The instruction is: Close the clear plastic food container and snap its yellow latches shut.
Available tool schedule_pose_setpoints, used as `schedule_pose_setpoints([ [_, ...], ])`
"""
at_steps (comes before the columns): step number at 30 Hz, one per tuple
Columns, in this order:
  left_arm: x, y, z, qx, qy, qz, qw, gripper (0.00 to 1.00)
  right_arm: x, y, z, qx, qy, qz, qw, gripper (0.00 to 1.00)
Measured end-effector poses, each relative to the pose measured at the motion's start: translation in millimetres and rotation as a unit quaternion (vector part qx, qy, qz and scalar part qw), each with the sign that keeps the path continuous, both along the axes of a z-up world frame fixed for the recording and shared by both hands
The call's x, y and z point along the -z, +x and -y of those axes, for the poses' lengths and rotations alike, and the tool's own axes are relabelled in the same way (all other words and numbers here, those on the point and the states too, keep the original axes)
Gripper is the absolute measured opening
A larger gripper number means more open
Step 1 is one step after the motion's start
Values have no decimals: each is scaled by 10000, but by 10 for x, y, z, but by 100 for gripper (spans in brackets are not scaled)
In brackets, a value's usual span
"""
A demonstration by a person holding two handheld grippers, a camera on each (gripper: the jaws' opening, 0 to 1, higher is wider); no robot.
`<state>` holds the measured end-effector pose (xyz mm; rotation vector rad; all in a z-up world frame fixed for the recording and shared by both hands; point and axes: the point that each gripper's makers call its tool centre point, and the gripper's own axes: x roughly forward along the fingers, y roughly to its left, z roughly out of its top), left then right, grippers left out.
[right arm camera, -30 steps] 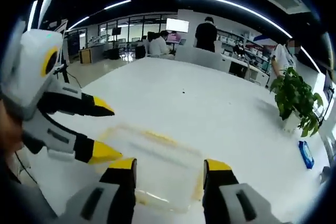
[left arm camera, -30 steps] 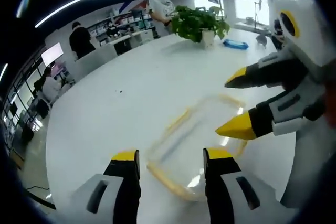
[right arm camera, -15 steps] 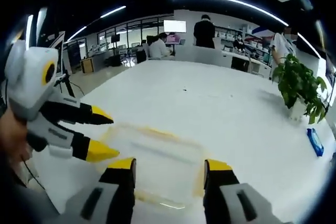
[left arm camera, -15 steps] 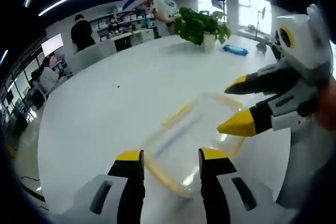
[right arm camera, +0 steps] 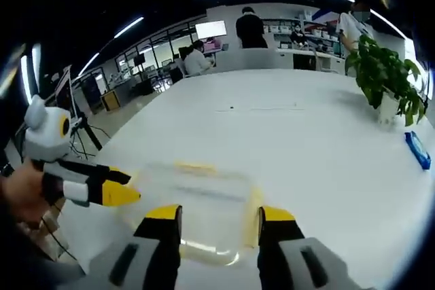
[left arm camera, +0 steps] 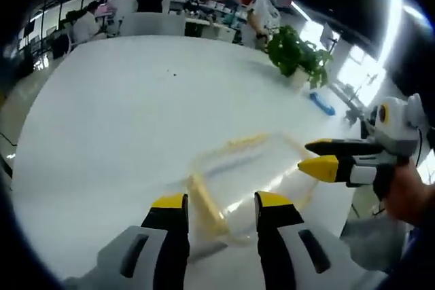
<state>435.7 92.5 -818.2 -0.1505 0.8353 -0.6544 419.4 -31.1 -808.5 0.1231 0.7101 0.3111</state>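
Left gripper view: left tool (left arm camera: 213, 202), jaws apart, straddles container (left arm camera: 248, 171) end latch (left arm camera: 206, 203); right tool (right arm camera: 213, 214) likewise apart, opposite end, worktop (right arm camera: 285, 134) bracing underneath.

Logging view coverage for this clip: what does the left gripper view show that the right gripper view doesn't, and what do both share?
Left gripper view: the right gripper entering from the right, with the person's hand behind it.

Right gripper view: the left gripper entering from the left.

Both: the clear container with yellow latches on the white table, potted plant, blue object.
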Motion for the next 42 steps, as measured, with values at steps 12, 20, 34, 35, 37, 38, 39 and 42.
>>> schedule_pose_setpoints([
  [12,-7,-2,18,15,144,154,9998,34,80,-11,1,-186,-90,-167,9996,43],
  [20,5,-2,27,117,159,71,9998,31,83,-18,-14,-368,-82,-191,9991,42],
  [34,83,4,59,119,-8,-160,9998,29,108,-20,22,-562,230,-464,9971,34],
  [35,66,1,57,144,8,-147,9998,29,116,-37,16,-594,204,-520,9967,34],
  [37,60,7,50,153,15,-153,9998,29,111,-43,9,-608,171,-533,9966,34],
  [38,73,18,45,147,14,-152,9998,29,114,-47,19,-601,188,-522,9967,34],
  [39,61,8,44,139,13,-144,9998,29,121,-63,30,-578,216,-492,9969,34],
  [42,56,16,40,129,14,-141,9998,29,114,-50,29,-561,223,-455,9971,34],
])
